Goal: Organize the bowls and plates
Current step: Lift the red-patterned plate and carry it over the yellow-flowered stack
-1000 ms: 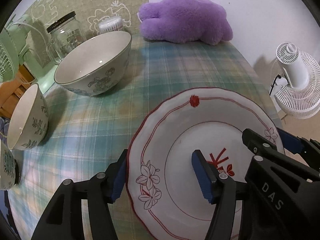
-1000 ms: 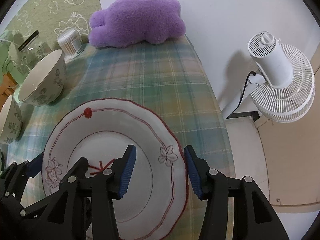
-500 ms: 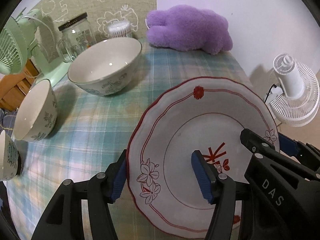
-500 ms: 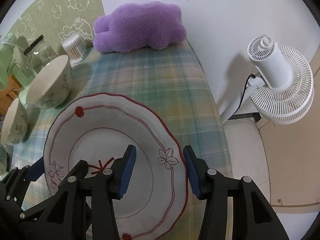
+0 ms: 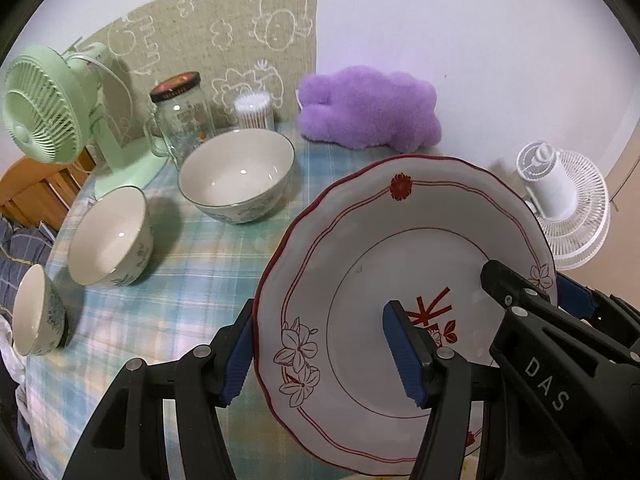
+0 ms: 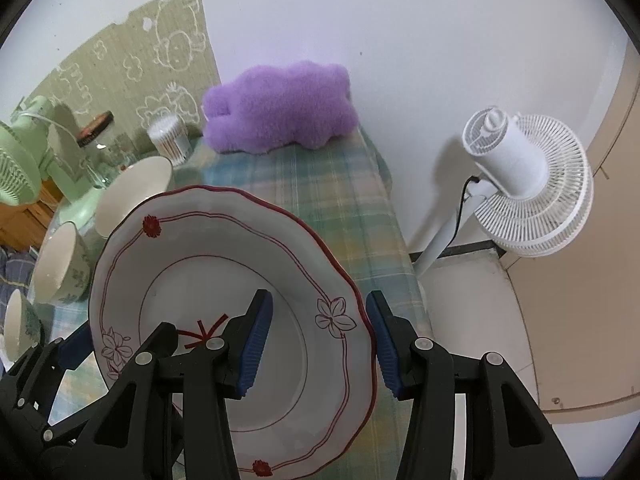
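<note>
1. Left wrist view shows the full row of three bowls: large bowl (image 5: 236,180), medium bowl (image 5: 110,236), small bowl (image 5: 36,316). Right wrist view shows the white fan's (image 6: 528,184) stand and the floor beside the table (image 6: 320,200).
2. Count: one plate (image 5: 400,240), three bowls, two fans (green fan (image 5: 44,112), white fan), one jar (image 5: 182,112), one purple plush (image 5: 368,112).
3. Plate is off the cloth, tilted, face toward both cameras, red-flower rim edge pointing away and up.
4. Left gripper (image 5: 324,348) straddles the plate's left rim, pads half-spread; right gripper (image 6: 316,340) likewise on the right rim. Pad contact unclear; cannot tell grip.
</note>
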Available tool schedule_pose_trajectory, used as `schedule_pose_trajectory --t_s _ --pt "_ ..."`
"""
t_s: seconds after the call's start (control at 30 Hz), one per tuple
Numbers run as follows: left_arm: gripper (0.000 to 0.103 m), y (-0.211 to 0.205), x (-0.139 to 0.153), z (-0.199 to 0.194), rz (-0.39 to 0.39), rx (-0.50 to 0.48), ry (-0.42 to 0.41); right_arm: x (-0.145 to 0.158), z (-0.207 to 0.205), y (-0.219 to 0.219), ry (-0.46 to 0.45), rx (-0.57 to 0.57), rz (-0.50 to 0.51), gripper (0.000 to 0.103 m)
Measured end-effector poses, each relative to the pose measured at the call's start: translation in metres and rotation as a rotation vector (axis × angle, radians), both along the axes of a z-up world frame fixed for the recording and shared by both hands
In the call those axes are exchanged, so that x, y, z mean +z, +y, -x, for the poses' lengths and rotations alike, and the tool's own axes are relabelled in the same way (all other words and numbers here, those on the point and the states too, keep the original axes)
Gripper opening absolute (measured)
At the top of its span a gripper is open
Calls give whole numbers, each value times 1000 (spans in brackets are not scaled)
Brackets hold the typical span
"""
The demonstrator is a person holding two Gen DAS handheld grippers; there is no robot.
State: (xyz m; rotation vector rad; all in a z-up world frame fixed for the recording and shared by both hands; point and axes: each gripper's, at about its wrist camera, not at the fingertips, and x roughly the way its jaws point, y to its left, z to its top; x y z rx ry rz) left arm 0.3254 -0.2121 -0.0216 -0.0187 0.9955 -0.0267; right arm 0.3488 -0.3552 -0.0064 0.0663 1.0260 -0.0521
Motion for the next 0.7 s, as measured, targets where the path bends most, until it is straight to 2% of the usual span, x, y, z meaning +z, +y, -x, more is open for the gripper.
schedule_pose_trajectory --t_s 0.37,0.7 --pt "63 7 22 44 24 -33 -20 33 53 8 -28 -31 17 52" --pt "63 3 12 97 26 -81 16 30 113 9 9 -70 27 52"
